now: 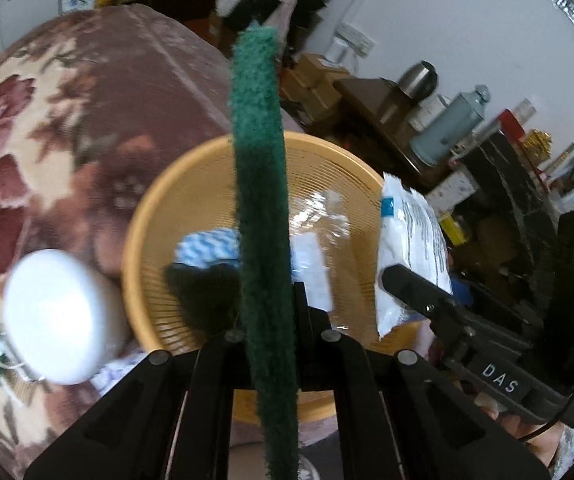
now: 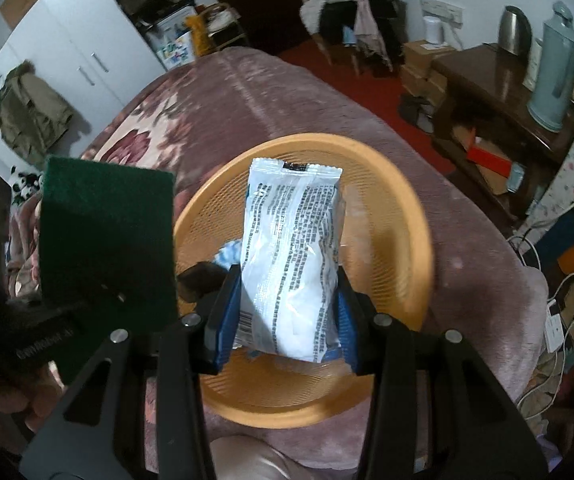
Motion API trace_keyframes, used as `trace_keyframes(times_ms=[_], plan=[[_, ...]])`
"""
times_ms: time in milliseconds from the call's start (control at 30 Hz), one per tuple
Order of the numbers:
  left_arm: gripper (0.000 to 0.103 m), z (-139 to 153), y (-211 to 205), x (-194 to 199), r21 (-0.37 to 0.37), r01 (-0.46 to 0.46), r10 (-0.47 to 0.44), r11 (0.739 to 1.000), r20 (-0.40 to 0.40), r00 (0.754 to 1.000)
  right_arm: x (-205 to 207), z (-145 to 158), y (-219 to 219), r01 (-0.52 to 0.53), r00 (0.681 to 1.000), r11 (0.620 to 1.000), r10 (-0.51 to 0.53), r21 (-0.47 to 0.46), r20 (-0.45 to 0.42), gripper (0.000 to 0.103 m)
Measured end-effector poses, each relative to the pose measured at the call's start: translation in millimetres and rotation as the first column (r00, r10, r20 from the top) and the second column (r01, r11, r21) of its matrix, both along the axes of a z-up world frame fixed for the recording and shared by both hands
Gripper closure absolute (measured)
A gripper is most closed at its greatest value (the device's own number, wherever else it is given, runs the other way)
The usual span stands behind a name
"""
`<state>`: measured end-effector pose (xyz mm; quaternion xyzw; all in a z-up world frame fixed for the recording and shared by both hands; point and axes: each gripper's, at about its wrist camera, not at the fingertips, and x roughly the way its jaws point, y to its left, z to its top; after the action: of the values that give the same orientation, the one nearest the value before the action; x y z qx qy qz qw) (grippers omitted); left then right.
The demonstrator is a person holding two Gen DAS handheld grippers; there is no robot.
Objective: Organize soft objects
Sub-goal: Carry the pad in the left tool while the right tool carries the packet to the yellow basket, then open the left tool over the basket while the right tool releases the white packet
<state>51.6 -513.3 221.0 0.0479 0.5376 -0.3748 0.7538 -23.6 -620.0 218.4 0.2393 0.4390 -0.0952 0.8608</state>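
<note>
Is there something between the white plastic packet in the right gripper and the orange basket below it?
Nothing visible. The white plastic packet hangs directly above the round orange mesh basket, with only open air between them.

My left gripper (image 1: 271,320) is black, angular plastic with round silver screw heads. My right gripper (image 2: 289,304) matches it, but with blue pads (image 2: 345,320) lining its fingers; white "DAS" lettering (image 1: 499,378) marks its body, and a black cable leaves at five o'clock.
</note>
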Motion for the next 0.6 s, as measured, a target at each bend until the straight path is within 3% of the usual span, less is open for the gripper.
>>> trace_keyframes(times_ms=[33, 100, 133, 167, 200, 233, 267, 500, 600], plan=[[0.097, -4.4, -7.6, -2.0, -0.006, 0.018, -0.018, 1.000, -0.014, 1.000, -0.4, -1.0, -3.1, 0.009, 1.000, 1.000, -0.009, 0.004, 0.000, 0.060], [0.079, -11.8, -19.1, -4.7, -0.007, 0.041, -0.041, 0.999, -0.032, 0.999, 0.8, -3.7, -7.5, 0.016, 1.000, 1.000, -0.016, 0.020, 0.010, 0.058], [0.046, -14.2, -20.3, -6.8, -0.002, 0.050, -0.050, 0.999, -0.036, 0.998, 1.5, -5.8, -9.4, 0.022, 1.000, 0.999, -0.023, 0.032, 0.013, 0.057], [0.023, -17.5, -22.2, -6.9, 0.010, 0.052, -0.051, 0.999, -0.040, 0.998, 3.1, -9.0, -11.9, 0.031, 1.000, 0.999, -0.031, 0.045, 0.005, 0.056], [0.015, -19.9, -22.5, -7.5, 0.016, 0.047, -0.047, 0.999, -0.041, 0.998, 4.1, -11.9, -14.4, 0.045, 0.999, 0.997, -0.044, 0.055, -0.008, 0.053], [0.005, -20.0, -19.5, -7.0, 0.021, 0.029, -0.028, 0.999, -0.026, 0.999, 4.4, -15.3, -17.1, 0.053, 0.999, 0.996, -0.052, 0.073, -0.014, 0.043], [0.003, -19.0, -15.3, -6.5, 0.016, 0.023, -0.022, 1.000, -0.021, 1.000, 4.0, -17.9, -19.2, 0.056, 0.998, 0.994, -0.055, 0.092, -0.011, 0.035], [0.001, -14.2, -1.3, -0.6, 0.014, -0.020, 0.020, 1.000, 0.005, 1.000, 2.8, -21.6, -15.5, 0.070, 0.997, 0.993, -0.068, 0.099, -0.020, 0.024], [0.001, -11.4, 4.8, -0.2, 0.029, -0.041, 0.040, 0.999, 0.030, 0.999, 0.8, -24.9, -18.4, 0.079, 0.996, 0.993, -0.076, 0.092, -0.034, 0.004]])
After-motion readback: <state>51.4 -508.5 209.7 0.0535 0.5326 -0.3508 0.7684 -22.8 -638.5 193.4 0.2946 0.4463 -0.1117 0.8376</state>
